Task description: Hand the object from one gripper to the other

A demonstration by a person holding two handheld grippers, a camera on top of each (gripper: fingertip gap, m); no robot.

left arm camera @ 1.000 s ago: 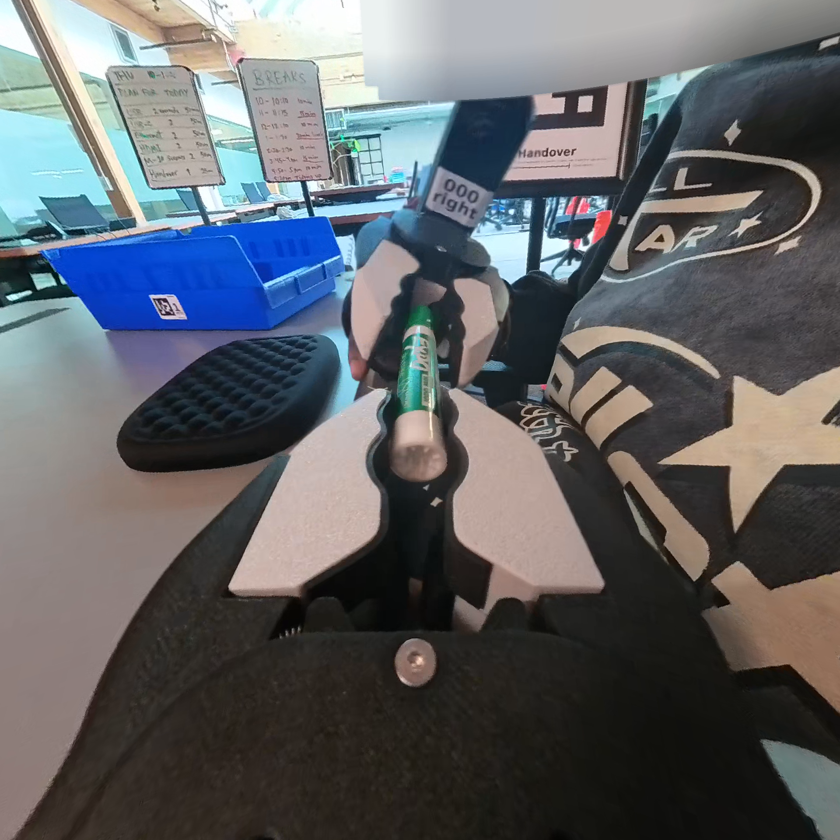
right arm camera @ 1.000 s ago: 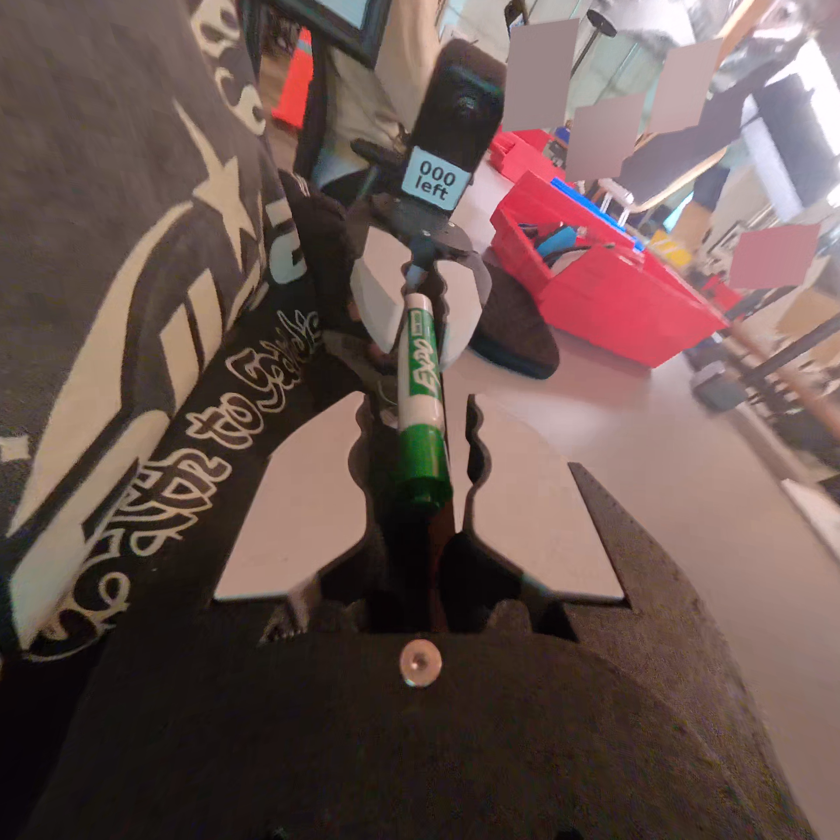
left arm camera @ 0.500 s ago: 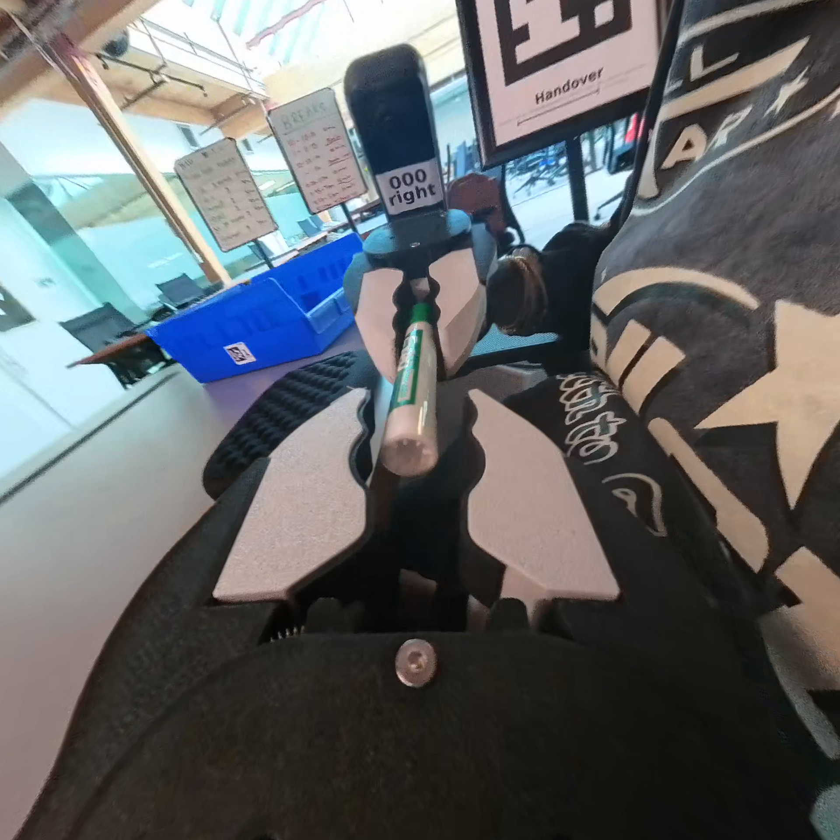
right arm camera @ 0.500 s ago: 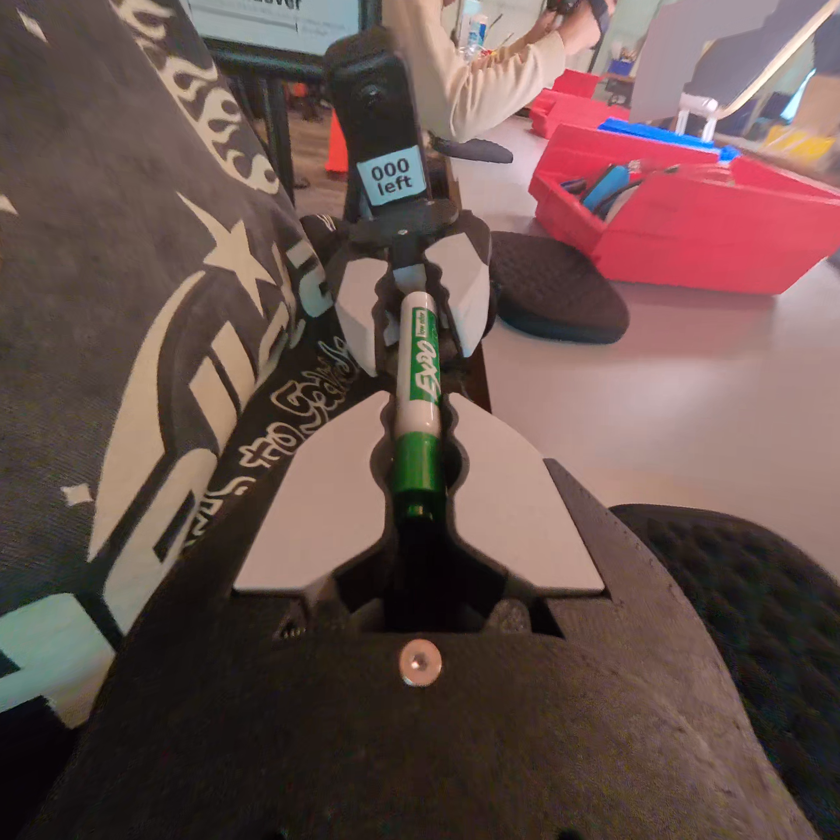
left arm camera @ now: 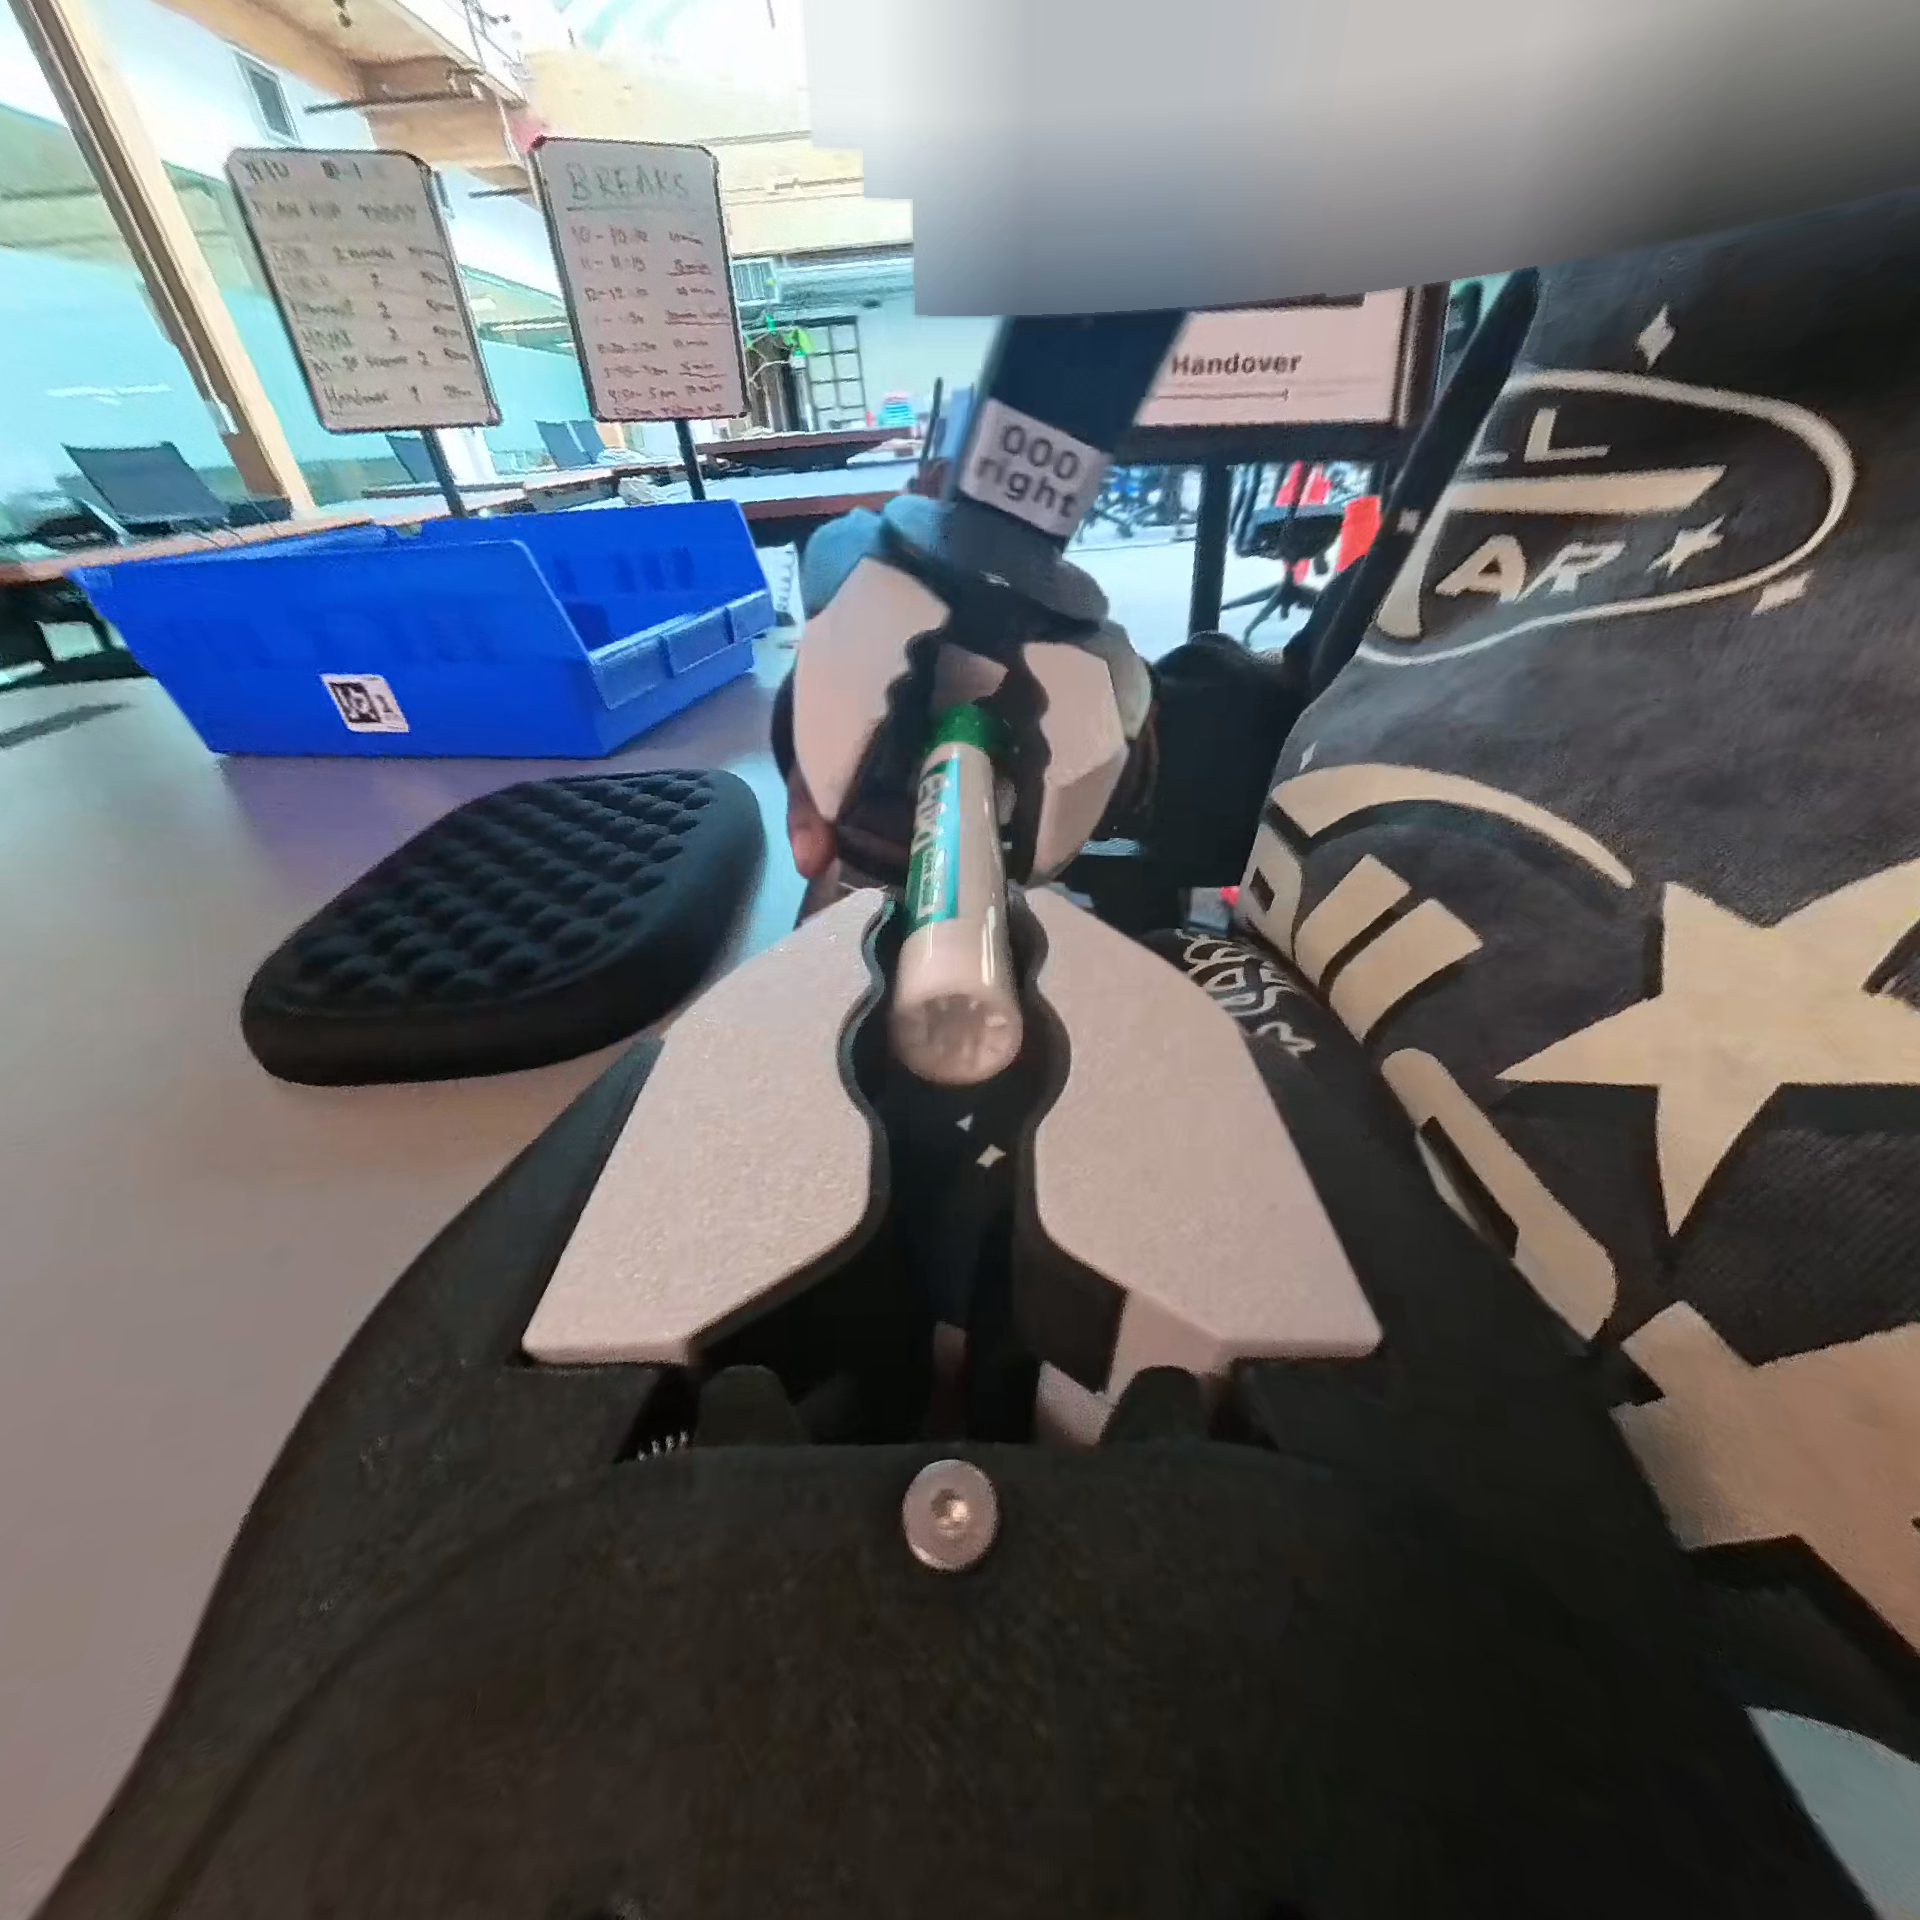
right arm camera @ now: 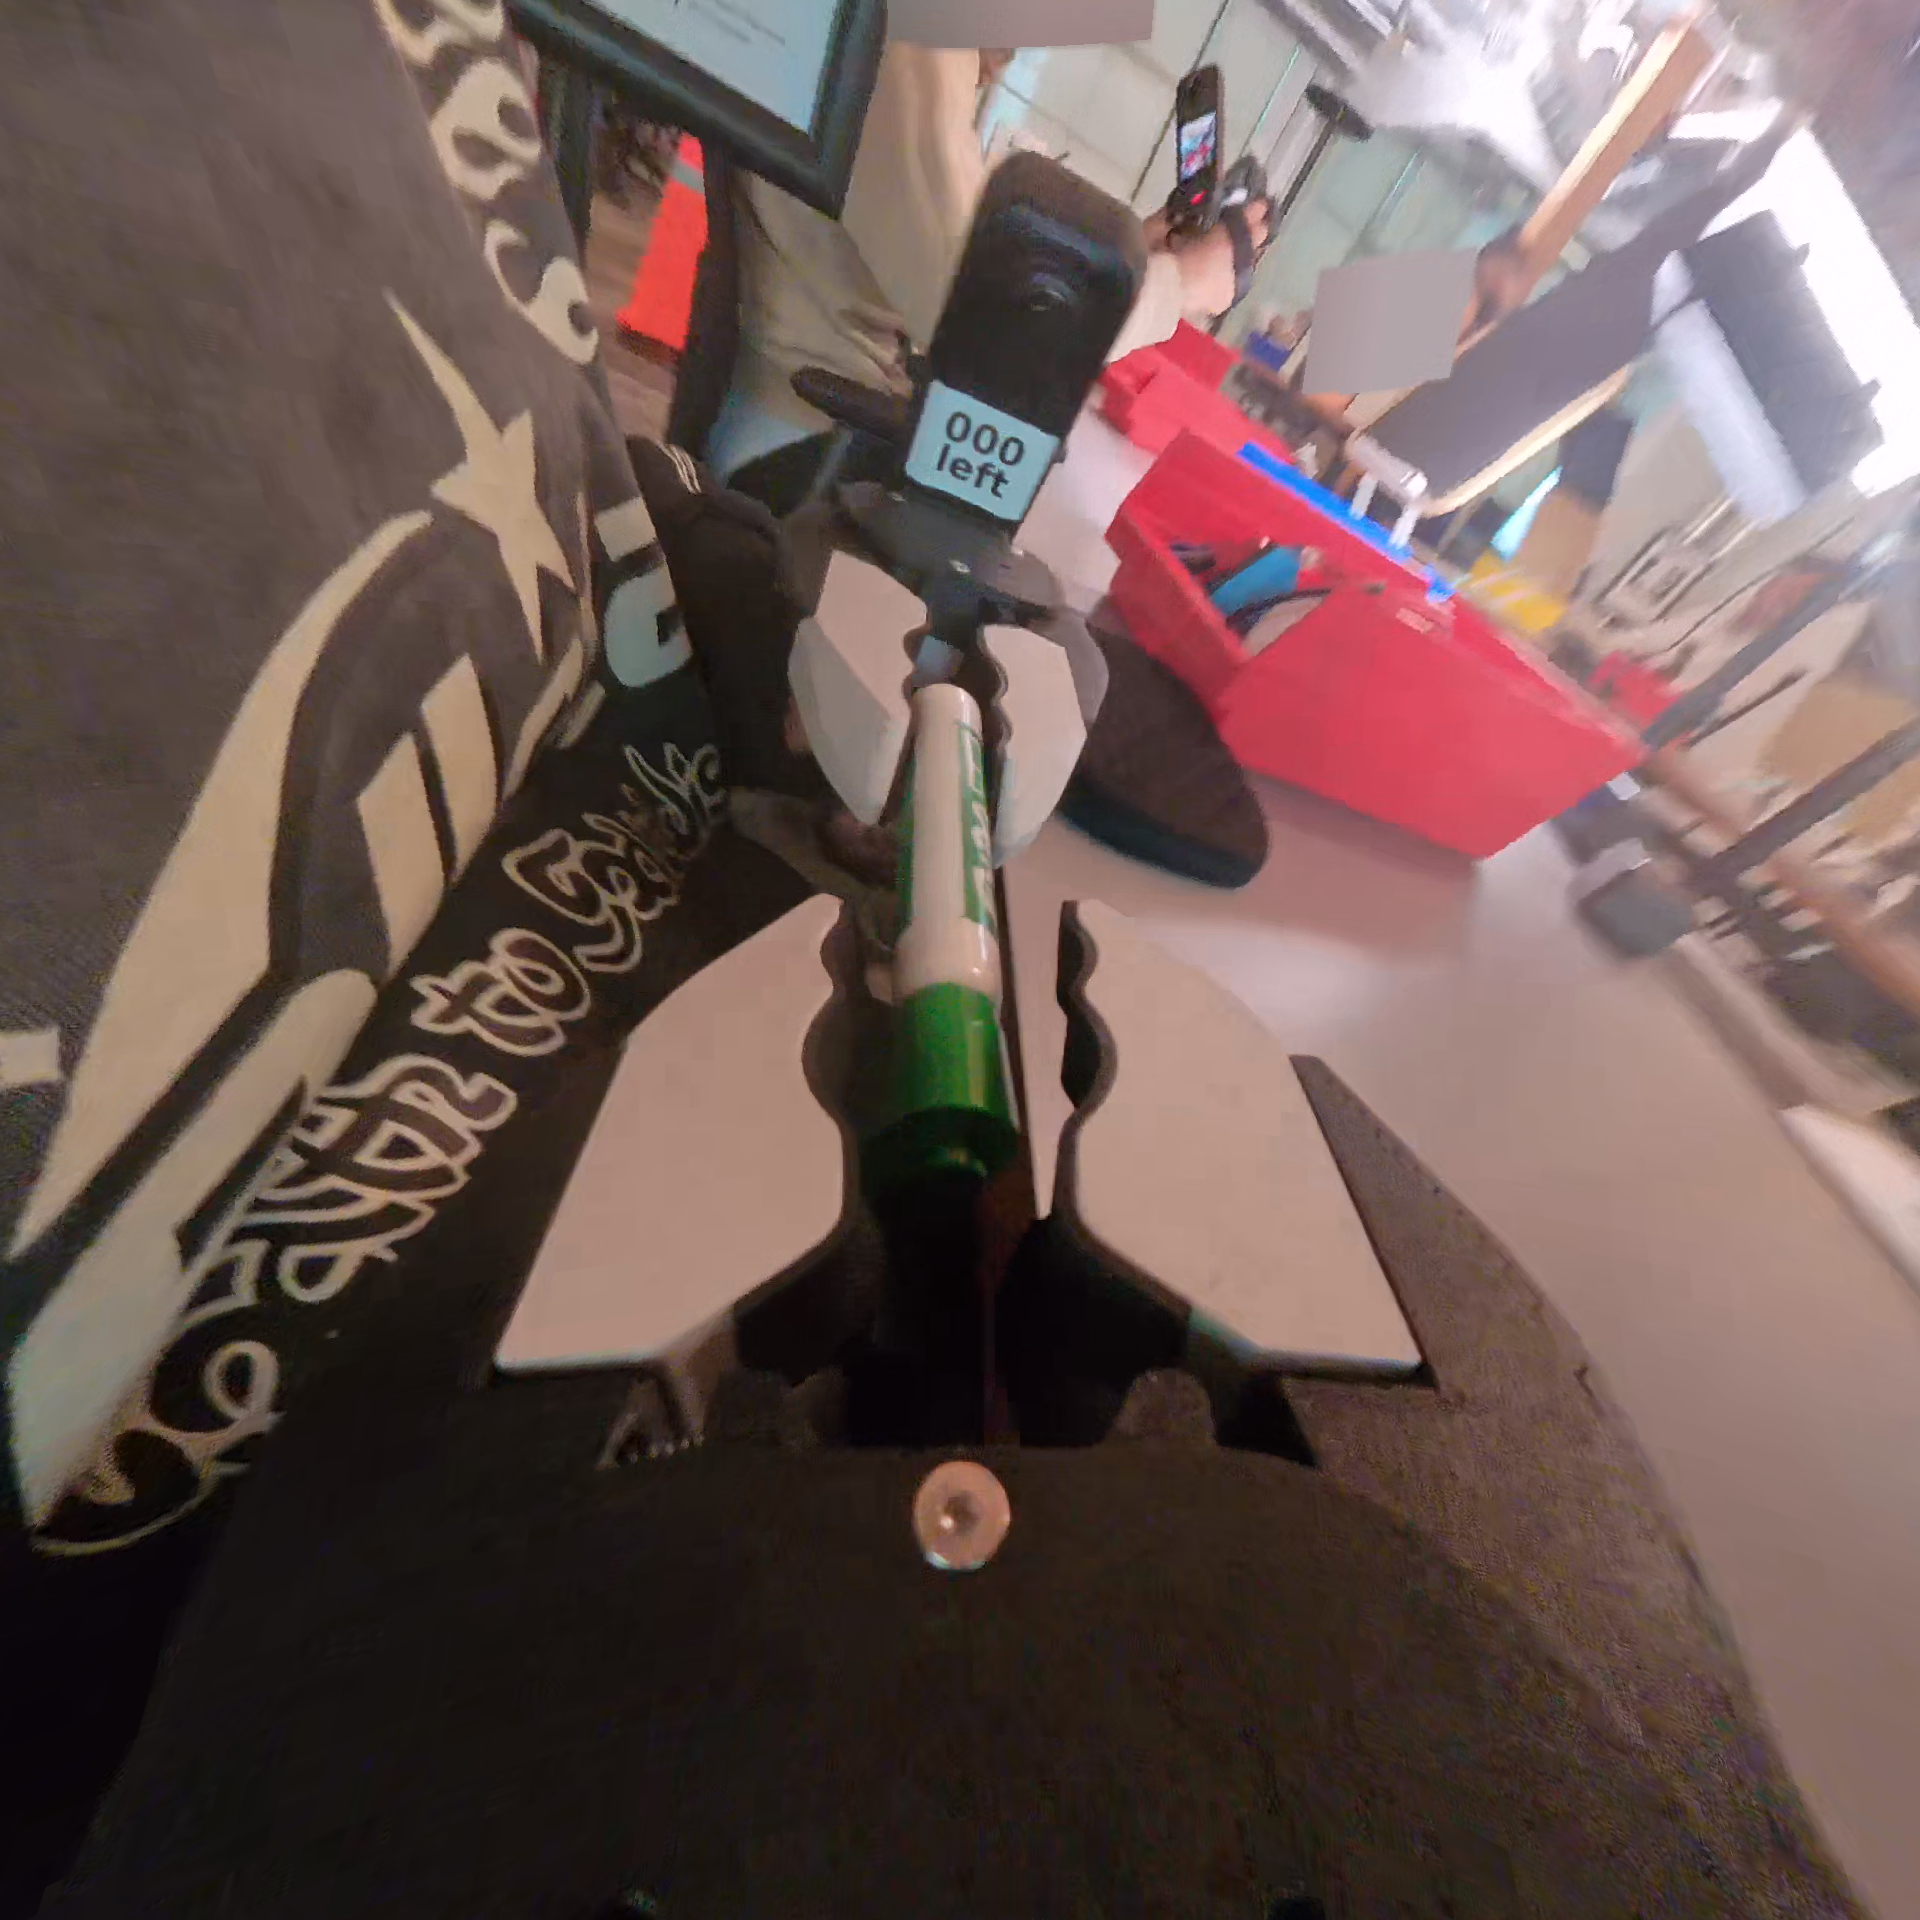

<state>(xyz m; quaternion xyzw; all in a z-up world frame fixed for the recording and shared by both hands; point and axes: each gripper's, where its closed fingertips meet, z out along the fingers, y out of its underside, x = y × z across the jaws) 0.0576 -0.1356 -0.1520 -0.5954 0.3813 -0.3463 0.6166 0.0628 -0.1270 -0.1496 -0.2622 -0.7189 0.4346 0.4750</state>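
Observation:
A green-capped white marker (left arm camera: 951, 935) hangs in the air between my two grippers, which face each other tip to tip above the table. My left gripper (left arm camera: 951, 906) is shut on the marker's white butt end. My right gripper (right arm camera: 945, 997) stands open around the green cap, with a visible gap on its right side. The right gripper also shows in the left wrist view (left arm camera: 961, 748), at the marker's far end. The left gripper shows in the right wrist view (right arm camera: 940, 727), at the marker's (right arm camera: 940, 883) white end.
A person's dark printed top (left arm camera: 1558, 831) is close on one side. On the grey table (left arm camera: 156, 1143) lie a black bumpy pad (left arm camera: 509, 914) and a blue bin (left arm camera: 416, 644). A red bin (right arm camera: 1403, 707) and another black pad (right arm camera: 1164, 790) lie past the left gripper.
Half a second ago my right gripper was shut on the marker's cap and my left stood open. Now the left is shut on the marker and the right is open. Both views have swung.

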